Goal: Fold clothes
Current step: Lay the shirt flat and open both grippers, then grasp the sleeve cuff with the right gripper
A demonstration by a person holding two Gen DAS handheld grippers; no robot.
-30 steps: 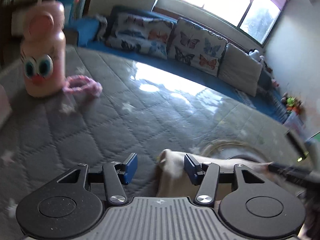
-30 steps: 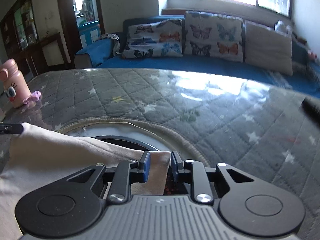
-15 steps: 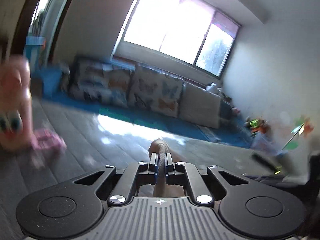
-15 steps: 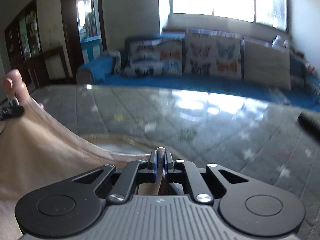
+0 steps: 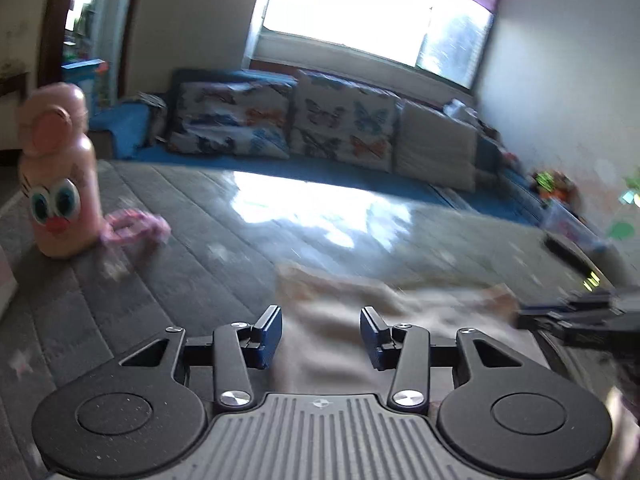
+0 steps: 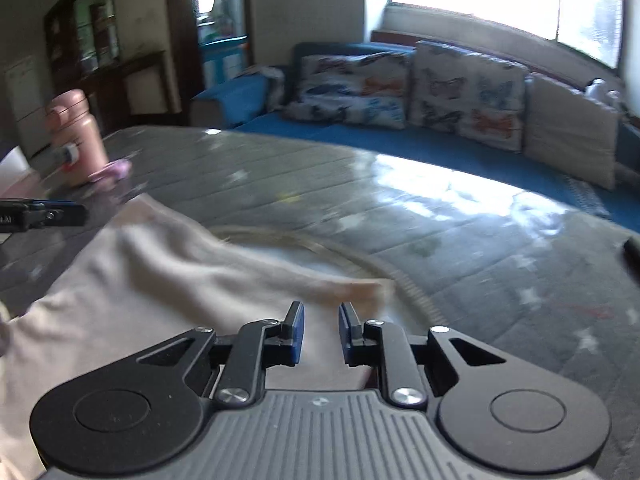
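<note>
A beige garment (image 5: 352, 320) lies on the grey quilted surface (image 5: 192, 272). It also shows in the right wrist view (image 6: 160, 280), spread from the left toward the gripper. My left gripper (image 5: 320, 336) is open, its jaws wide apart over the garment's near edge. My right gripper (image 6: 321, 330) is open with a narrower gap, over the garment's right corner. The right gripper shows at the right edge of the left wrist view (image 5: 576, 316). The left gripper shows at the left edge of the right wrist view (image 6: 40, 214).
A pink bottle with cartoon eyes (image 5: 58, 176) and a pink scrunchie (image 5: 136, 226) stand at the left of the surface. A pale ring (image 6: 360, 264) lies under the garment. A blue sofa with butterfly cushions (image 5: 320, 128) runs behind. A dark object (image 6: 632, 252) lies at the right edge.
Both grippers were shut on the raised garment half a second ago. Now both are open and the garment lies folded forward on the surface.
</note>
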